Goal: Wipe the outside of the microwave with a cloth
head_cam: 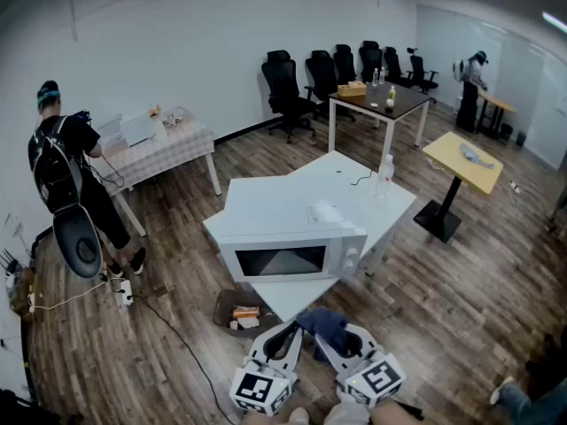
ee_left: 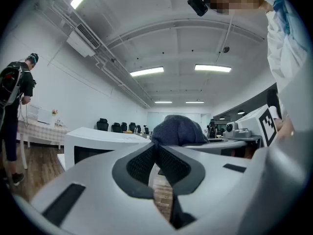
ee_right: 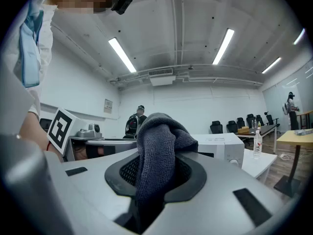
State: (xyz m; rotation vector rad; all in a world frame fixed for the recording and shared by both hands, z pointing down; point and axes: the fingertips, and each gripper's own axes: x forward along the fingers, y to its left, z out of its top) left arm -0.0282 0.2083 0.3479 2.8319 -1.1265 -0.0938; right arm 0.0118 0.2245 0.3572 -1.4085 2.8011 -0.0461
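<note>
Well, closest to me the fingers of my right gripper [ee_right: 157, 168] are closed on the dark cloth [ee_right: 155, 136], which bulges up out of them. Just beside it, my left gripper [ee_left: 156, 150] has its fingers nearly together, with the tips at the cloth. Whether they pinch a corner of it, I cannot tell. Farther ahead stands the microwave [head_cam: 292, 253], at the near edge of the white tabletop [head_cam: 266, 204]. Its door is toward me and it is well apart from the cloth. I judge that the wiping is not yet begun and the step in hand is carrying the cloth. The next move calls for bringing the cloth forward until it presses flat on the microwave's outside.
</note>
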